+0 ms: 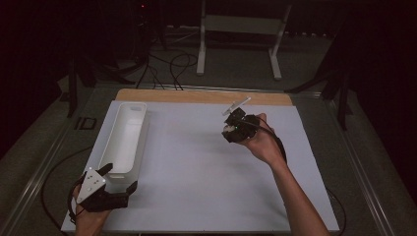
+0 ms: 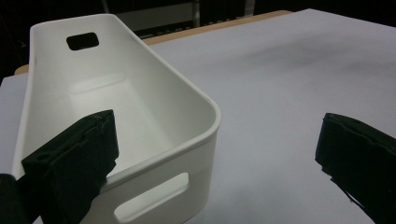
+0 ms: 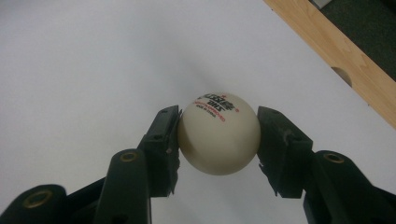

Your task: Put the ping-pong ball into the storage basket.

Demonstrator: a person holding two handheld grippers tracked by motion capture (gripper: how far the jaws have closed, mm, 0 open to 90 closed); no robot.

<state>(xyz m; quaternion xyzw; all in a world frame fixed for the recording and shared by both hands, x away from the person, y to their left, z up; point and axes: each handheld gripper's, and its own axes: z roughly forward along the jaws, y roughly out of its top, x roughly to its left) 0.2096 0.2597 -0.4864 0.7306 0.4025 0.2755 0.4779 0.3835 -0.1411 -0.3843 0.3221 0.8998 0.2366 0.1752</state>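
Left gripper [image 1: 118, 179]: near left corner of the table, jaws spread wide and holding nothing; one jaw sits at the near end of the bin, the other over bare table.
Bin [image 1: 129, 132]: long white tub on the left side of the white table [image 1: 196, 162], running near to far, empty, with handle slots in its ends.
Ball [image 3: 218, 133]: off-white with printed lettering, above the table right of centre, towards the far side.
Right gripper [image 3: 218, 135]: raised in the hand right of centre, jaws pinching the ball on both sides.
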